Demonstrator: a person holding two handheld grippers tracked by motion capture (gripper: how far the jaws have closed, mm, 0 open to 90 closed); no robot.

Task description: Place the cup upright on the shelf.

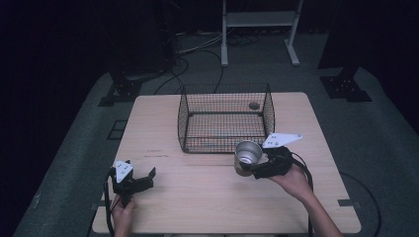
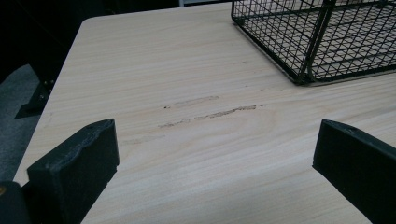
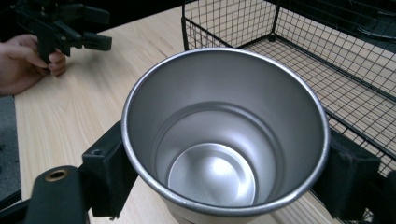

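A shiny steel cup (image 1: 247, 156) (image 3: 224, 140) is held just above the table, mouth tilted up and empty inside. My right gripper (image 1: 254, 165) (image 3: 219, 168) is shut on it, one black jaw on each side of its wall. The cup sits right in front of the black wire basket (image 1: 225, 118) (image 3: 327, 56) (image 2: 322, 37), near the basket's front right corner. My left gripper (image 1: 136, 180) (image 2: 215, 163) stands open over the wooden table (image 1: 197, 197) at the front left, with nothing between its fingers (image 2: 77, 163).
The basket stands at the middle back of the table and looks empty. A scuff mark (image 2: 210, 112) runs across the wood ahead of the left gripper. Metal stand legs (image 1: 257, 29) and cables lie on the floor beyond the table.
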